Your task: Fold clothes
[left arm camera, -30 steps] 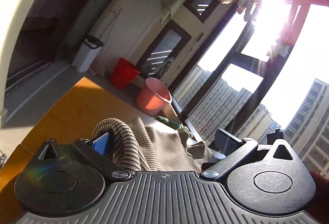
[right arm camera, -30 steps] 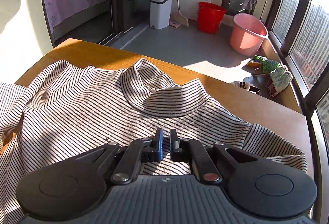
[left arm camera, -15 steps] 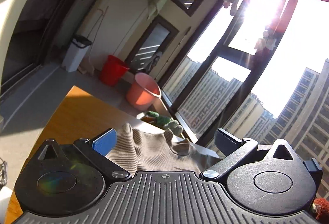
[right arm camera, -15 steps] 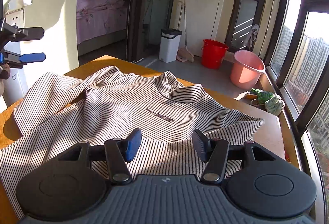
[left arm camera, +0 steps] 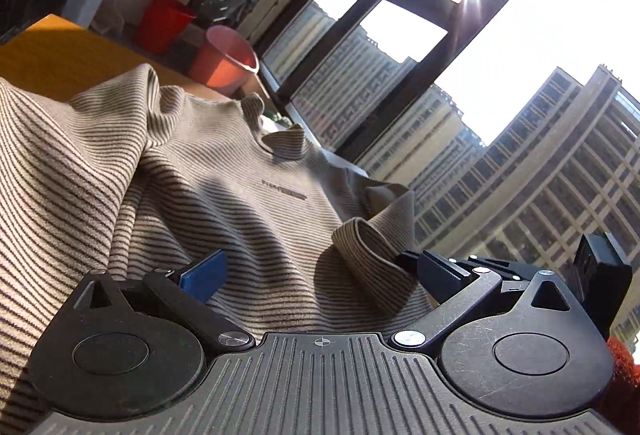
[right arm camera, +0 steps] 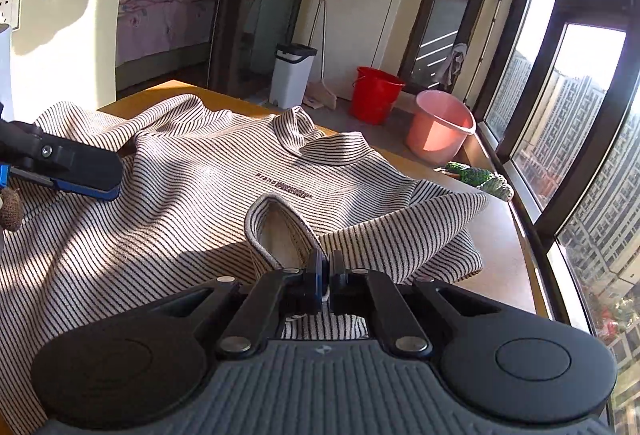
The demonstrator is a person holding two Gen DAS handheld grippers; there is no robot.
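A striped beige turtleneck sweater [right arm camera: 224, 175] lies front up on the wooden table [right arm camera: 504, 247], collar toward the far edge; it also shows in the left wrist view [left arm camera: 192, 171]. My right gripper [right arm camera: 325, 275] is shut on the sweater's sleeve cuff [right arm camera: 276, 231], which stands up as a loop over the sweater's lower front. My left gripper [left arm camera: 316, 271] is open wide, low over the sweater's left side; it also shows in the right wrist view [right arm camera: 76, 171]. The cuff [left arm camera: 368, 243] lies just ahead of its right finger [left arm camera: 440, 271].
A pink tub [right arm camera: 440, 123], a red bucket [right arm camera: 376, 91] and a white bin [right arm camera: 292, 75] stand on the balcony floor beyond the table. Green knitted items [right arm camera: 480, 177] lie by the window sill. Large windows run along the right.
My right gripper has closed on the sleeve cuff and holds it up over the sweater. My left gripper has dropped from pointing up at the windows to low over the sweater.
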